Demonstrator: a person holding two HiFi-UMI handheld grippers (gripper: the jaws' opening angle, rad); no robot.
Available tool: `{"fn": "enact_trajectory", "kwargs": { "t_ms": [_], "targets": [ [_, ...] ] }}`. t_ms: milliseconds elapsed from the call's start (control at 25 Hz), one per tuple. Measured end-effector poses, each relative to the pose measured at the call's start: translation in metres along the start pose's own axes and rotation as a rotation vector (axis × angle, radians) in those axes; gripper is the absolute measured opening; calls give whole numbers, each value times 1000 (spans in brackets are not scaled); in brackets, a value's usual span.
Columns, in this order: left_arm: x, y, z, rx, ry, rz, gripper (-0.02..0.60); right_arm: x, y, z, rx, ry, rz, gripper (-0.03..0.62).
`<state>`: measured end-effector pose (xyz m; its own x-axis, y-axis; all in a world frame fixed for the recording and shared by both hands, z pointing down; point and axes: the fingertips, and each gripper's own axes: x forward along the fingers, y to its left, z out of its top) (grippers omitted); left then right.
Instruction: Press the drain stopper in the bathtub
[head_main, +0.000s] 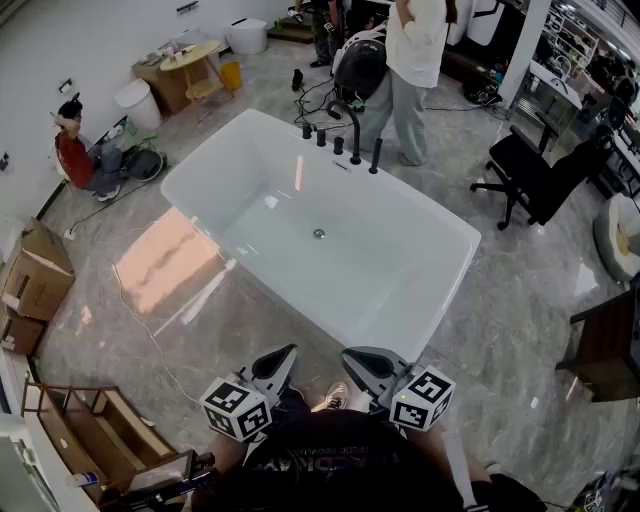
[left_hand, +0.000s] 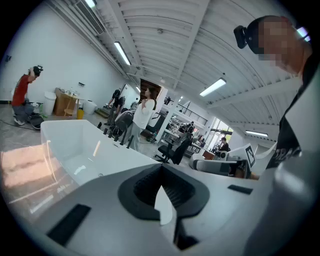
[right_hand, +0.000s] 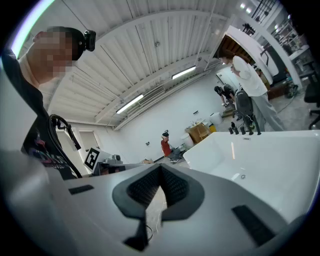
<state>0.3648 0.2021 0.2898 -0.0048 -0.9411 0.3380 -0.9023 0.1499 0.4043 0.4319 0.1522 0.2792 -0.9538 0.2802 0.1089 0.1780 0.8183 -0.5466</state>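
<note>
Left gripper view looks along the left gripper (left_hand: 161, 167): its dark pads meet at the tip and nothing is caught between them. The right gripper (right_hand: 160, 167) is likewise closed and empty in its own view. In the head view both sit low and side by side, close to the wearer's chest. They are outside the near rim of the bathtub (head_main: 395, 295).

The drain stopper (head_main: 319, 233) is a small round metal disc on the tub floor, about midway along it. It is well apart from both grippers, and nothing touches it.

I judge that the task stands at its very start, with the reach toward the stopper not yet made. The next move calls for choosing one gripper and carrying it over the rim and down into the basin. Its closed tip should be set squarely on the disc and pushed straight down. Jaws held together should serve well as a blunt finger. The floor looks glossy, so an off-centre push might skid.

By count there are two grippers, one bathtub and one drain stopper. On the far rim stands a row of dark tap fittings (head_main: 340, 143), five as far as I can make out. Beyond them one person stands (head_main: 415, 60), and another in red crouches (head_main: 76, 155) by the left wall. One black office chair (head_main: 540, 175) stands to the right
</note>
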Motion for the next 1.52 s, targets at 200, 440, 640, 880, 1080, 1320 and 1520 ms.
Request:
{"fn": "enact_trajectory", "kwargs": {
  "t_ms": [200,440,640,880,1080,1320,1520],
  "targets": [
    [1,1,1,-5,0,1,8,1,-1,0,5,1,-1,14],
    [1,1,0,-6,2,2,8,2,2,2,-2,-7,11,15],
    [-1,2,1,-5,0,2,8,4,7,3,-13,-9,37,15],
    [-3,1,3,1,-4,8,8,2,7,3,1,-10,38,15],
    [-4,1,3,3,-6,13,8,4,8,4,-1,-10,46,15],
    [-11,4,4,-1,-10,22,8,6,12,3,4,-16,51,15],
    [-14,5,5,-9,-9,27,8,6,13,4,13,-15,53,15]
  ]
}}
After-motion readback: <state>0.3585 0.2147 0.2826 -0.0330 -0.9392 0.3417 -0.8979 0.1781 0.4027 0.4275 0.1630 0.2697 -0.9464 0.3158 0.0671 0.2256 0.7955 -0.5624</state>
